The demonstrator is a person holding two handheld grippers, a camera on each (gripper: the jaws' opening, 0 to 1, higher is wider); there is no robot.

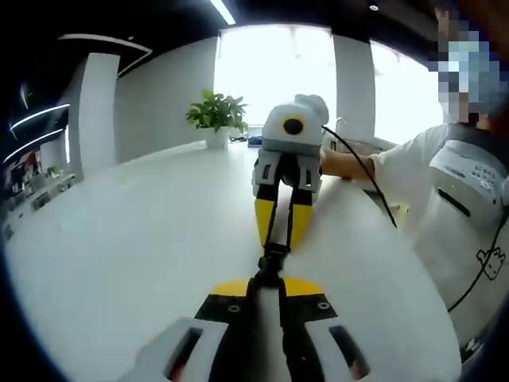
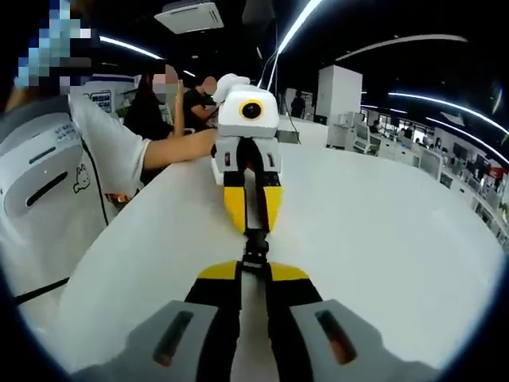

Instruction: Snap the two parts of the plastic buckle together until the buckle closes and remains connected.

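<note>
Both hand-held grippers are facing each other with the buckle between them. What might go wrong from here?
1. The buckle is small and dark, pinched between the left hand-held gripper and the right hand-held gripper; whether its halves have latched cannot be told, so releasing now may let them part.
2. The strap runs taut between the closed jaws; any twist could misalign the halves.
3. It hangs above the white table; a slip drops it.

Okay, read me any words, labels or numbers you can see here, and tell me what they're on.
No text is legible.
White device on the person's chest: small dark marks, too blurred to read.
Person's white shirt: a little cartoon drawing, no words.
Wall displays: too small to read.
</note>
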